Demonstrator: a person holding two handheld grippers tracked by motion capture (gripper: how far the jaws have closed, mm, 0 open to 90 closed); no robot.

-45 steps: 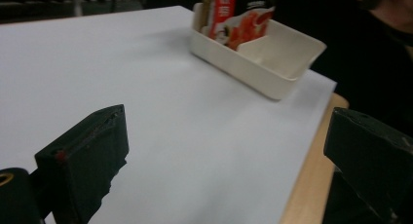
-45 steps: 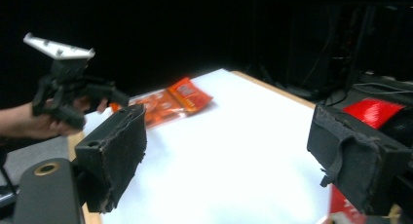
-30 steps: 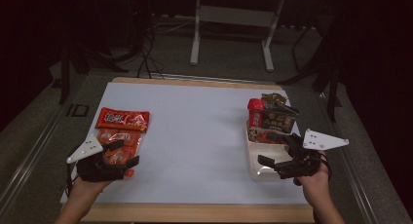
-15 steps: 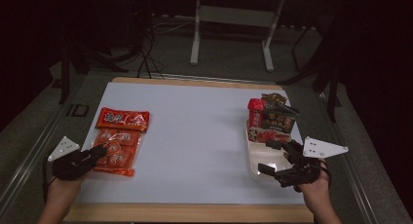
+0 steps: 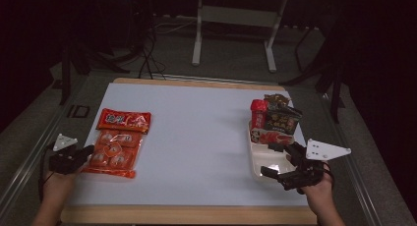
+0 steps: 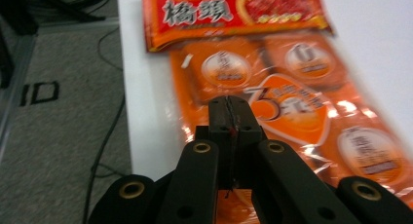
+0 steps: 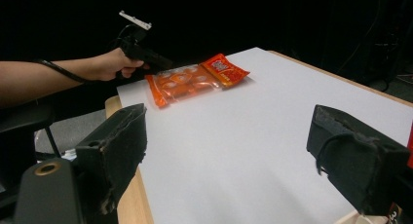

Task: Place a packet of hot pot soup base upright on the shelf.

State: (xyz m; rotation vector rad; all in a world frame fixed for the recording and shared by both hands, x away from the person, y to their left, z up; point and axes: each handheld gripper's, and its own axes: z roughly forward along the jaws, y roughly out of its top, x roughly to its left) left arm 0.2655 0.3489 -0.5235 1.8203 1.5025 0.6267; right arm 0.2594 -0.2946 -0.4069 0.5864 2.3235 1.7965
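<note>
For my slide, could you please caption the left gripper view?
Left gripper, jaws shut, at the near edge of the orange snack bag on the white table.

White-topped table (image 5: 196, 137), orange snack bag (image 5: 118, 142) lying at left, white tray (image 5: 260, 159) of packets at right

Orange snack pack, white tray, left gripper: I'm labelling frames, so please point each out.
orange snack pack (image 5: 117, 147), high view, clear window.
white tray (image 5: 263, 159), high view, bare near compartment.
left gripper (image 6: 229, 109), left gripper view, where the shut jaw tips meet.
</note>
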